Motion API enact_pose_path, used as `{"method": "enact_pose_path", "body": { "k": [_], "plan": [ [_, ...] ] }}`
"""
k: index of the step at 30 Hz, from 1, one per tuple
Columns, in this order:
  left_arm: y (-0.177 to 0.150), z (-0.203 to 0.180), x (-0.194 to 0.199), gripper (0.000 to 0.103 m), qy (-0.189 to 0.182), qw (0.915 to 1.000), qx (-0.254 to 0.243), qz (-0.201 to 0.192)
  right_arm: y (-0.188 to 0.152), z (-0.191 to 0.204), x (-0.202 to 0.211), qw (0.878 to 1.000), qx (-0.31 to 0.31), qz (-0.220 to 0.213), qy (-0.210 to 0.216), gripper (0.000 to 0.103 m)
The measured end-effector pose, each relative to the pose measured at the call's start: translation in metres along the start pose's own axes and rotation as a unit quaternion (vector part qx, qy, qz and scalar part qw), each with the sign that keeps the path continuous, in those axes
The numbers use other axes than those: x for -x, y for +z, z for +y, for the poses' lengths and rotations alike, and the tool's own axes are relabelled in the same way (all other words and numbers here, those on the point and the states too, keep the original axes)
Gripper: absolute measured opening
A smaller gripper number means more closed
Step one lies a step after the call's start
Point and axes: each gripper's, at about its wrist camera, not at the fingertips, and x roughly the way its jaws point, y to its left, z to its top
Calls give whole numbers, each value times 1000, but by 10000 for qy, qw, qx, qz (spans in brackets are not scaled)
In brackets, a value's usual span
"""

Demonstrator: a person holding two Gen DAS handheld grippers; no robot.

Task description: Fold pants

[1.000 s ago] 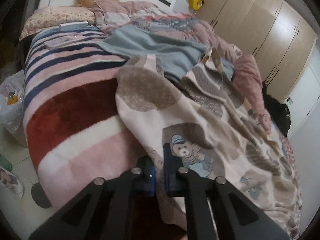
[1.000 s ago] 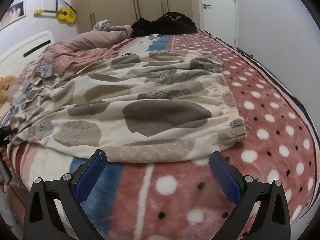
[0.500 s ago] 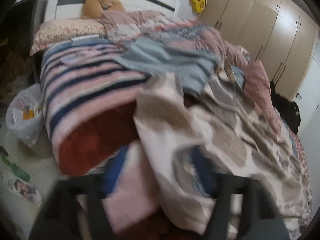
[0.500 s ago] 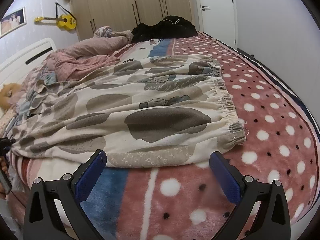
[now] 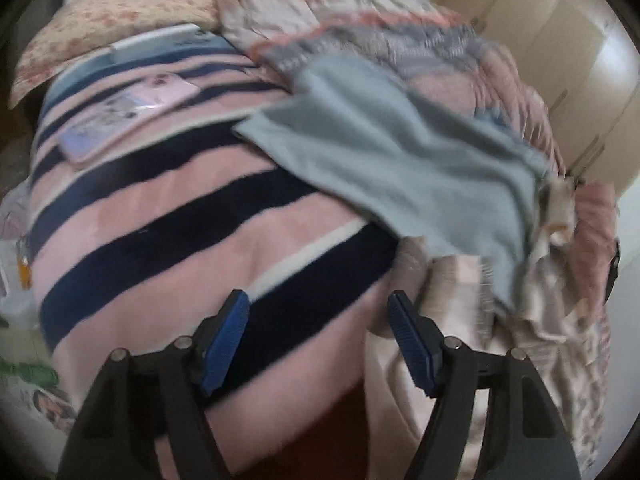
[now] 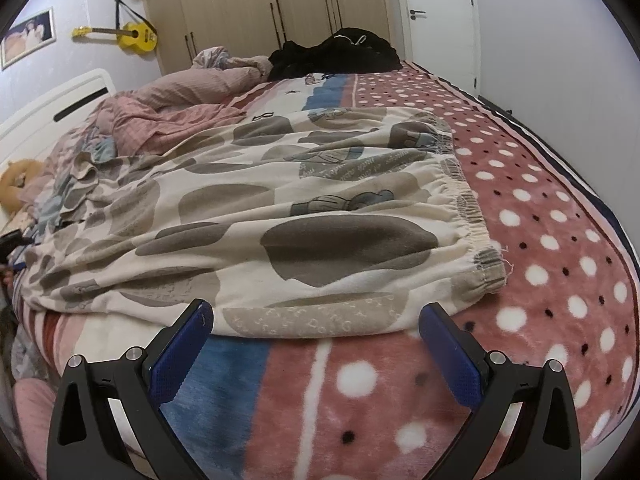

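The pants lie spread flat on the blanket of the bed, with the elastic waistband toward the dotted side. The right gripper hovers just before their near edge, its jaws spread and empty. The left gripper is also spread, holding nothing, above the striped blanket beside the pants' leg end.

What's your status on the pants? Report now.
Left gripper open, empty, over striped blanket. Right gripper open, empty, short of the pants. Pants spread flat, not yet folded. Grey cloth overlaps the leg end.
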Motion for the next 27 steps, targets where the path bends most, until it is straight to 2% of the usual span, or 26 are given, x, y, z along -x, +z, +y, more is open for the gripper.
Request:
{"method": "enact_pose_path", "body": {
  "k": [1,5,7,9,11,13,14,15,16,20,23,25,27],
  "plan": [
    [0,-4,0,68,-38,9998,-169,-89,1,1,1,10000,18,-10,5,103],
    [-1,-10,3,60,-824,9962,-293,-40,4,6,4,10000,79,-49,-32,103],
    [-2,-19,-1,55,-690,9963,-503,8,5,9,2,9999,96,-37,-25,103],
    [-1,-31,-6,39,-538,9959,-730,64,6,13,0,9999,127,-18,-5,103],
    [3,-39,-10,36,-597,9945,-852,91,6,17,1,9998,186,-38,12,103],
    [4,-47,-13,29,-669,9927,-996,133,6,20,3,9997,243,-39,2,103],
    [1,-48,-12,22,-677,9923,-1030,149,6,20,3,9996,267,-37,-23,103],
    [1,-50,-13,8,-706,9918,-1055,177,6,20,4,9996,274,-41,-48,103],
    [0,-52,-13,5,-804,9908,-1059,231,7,19,5,9996,258,-50,-78,103],
    [1,-51,1,4,-456,9929,-1095,-59,8,15,7,9998,148,-86,-41,103],
    [9,-34,20,4,50,9959,-761,-477,8,16,7,9998,171,-90,-65,103],
    [13,-16,34,4,401,9944,-596,-769,8,17,8,9997,195,-99,-63,103],
    [15,0,41,4,707,9924,-465,-889,8,17,8,9997,213,-123,-52,103]
  ]
}}
